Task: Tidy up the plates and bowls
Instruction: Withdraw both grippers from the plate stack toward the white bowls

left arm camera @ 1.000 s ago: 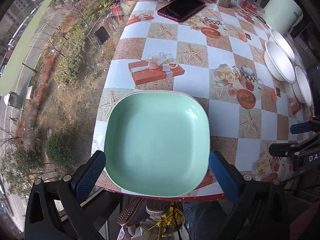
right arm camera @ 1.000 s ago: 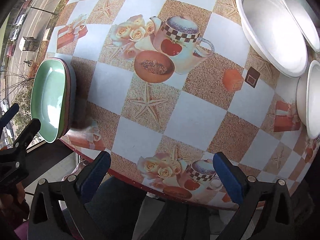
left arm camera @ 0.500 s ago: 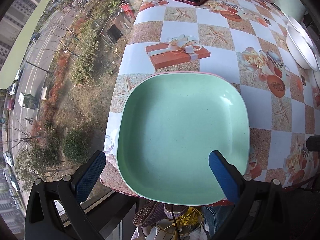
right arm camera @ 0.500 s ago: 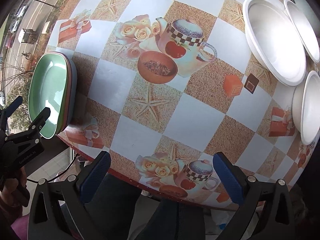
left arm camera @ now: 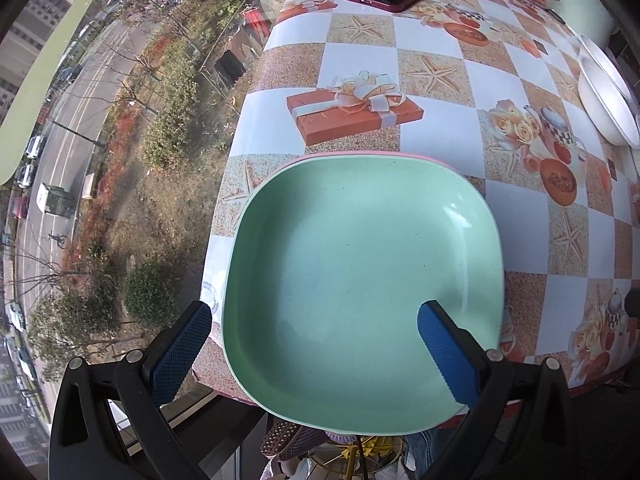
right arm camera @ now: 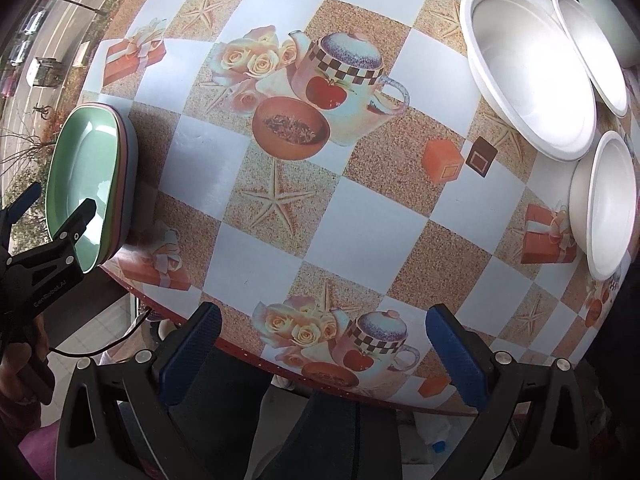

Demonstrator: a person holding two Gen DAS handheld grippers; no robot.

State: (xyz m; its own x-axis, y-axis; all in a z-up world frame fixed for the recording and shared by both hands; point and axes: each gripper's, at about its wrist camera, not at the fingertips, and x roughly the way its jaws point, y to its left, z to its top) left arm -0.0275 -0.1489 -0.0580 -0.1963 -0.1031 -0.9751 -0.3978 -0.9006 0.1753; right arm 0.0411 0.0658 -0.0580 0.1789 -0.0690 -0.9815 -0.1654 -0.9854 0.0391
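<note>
The left gripper (left arm camera: pixel 314 338) gapes wide over the green plate (left arm camera: pixel 360 280), lower centre. It looks stiff, glossy, slippery; pinch its near rim. The right gripper (right arm camera: pixel 322 346) hangs open, empty.

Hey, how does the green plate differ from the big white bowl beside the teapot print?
The green plate is square with rounded corners; the big white bowl is round. The plate is shallow, the bowl deeper. The plate tops a stack at the table's left edge; the bowl sits alone at the right. Both are upright and empty.
</note>
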